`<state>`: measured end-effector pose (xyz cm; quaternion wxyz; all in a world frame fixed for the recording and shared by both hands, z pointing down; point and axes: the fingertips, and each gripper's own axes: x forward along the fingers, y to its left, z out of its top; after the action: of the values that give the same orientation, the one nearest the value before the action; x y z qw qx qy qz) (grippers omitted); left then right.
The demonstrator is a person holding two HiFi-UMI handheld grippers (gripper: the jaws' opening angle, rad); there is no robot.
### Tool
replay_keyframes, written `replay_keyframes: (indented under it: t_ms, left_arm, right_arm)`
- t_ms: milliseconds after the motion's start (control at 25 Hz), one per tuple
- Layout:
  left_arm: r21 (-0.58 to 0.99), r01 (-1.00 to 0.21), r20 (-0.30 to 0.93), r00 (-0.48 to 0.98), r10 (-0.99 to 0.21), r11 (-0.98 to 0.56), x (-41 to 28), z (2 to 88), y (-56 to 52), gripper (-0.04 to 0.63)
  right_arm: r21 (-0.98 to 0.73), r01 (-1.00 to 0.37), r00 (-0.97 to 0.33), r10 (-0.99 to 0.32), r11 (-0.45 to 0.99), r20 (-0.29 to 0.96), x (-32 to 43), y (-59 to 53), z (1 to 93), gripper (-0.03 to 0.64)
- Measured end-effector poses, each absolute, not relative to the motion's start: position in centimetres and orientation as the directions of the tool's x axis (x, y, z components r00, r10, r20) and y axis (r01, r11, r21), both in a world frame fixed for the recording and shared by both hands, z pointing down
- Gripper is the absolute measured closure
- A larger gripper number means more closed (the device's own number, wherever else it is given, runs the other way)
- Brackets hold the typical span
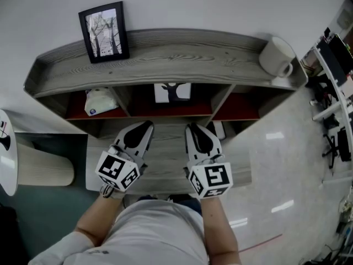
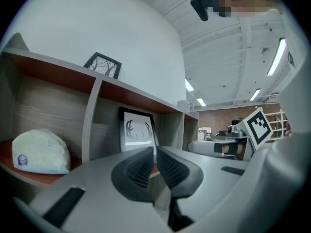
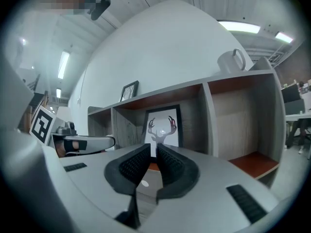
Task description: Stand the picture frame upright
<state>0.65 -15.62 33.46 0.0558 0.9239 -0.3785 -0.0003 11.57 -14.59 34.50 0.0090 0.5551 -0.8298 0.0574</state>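
Note:
A black picture frame point(image 1: 103, 31) with a tree print stands upright against the wall on the top of the grey shelf unit point(image 1: 182, 57), at its left end; the same frame point(image 2: 103, 65) point(image 3: 129, 90) shows in both gripper views. A second frame with an antler print point(image 1: 172, 92) stands upright in the middle compartment point(image 2: 138, 130) point(image 3: 163, 127). My left gripper point(image 1: 144, 127) point(image 2: 155, 152) and right gripper point(image 1: 193, 128) point(image 3: 153, 149) hover side by side in front of that compartment. Both point at it. Their jaws are closed to a thin slit with nothing between them.
A white mug point(image 1: 277, 57) point(image 3: 231, 60) sits at the right end of the shelf top. A white pouch point(image 1: 100, 101) point(image 2: 40, 152) lies in the left compartment. A low grey table point(image 1: 165, 159) is under the grippers. A white round table point(image 1: 6, 148) stands at far left.

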Motion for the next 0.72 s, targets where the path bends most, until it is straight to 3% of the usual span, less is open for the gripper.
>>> replay_keyframes:
  t_ms: [720]
  left_arm:
    - [0.152,-0.644,0.082,0.764,-0.640,-0.749,-1.1,34.8,-11.8,0.578]
  right_arm:
    - [-0.081,-0.905,-0.425,-0.899,0.418,0.104,9.2,-9.9,35.5,0.565]
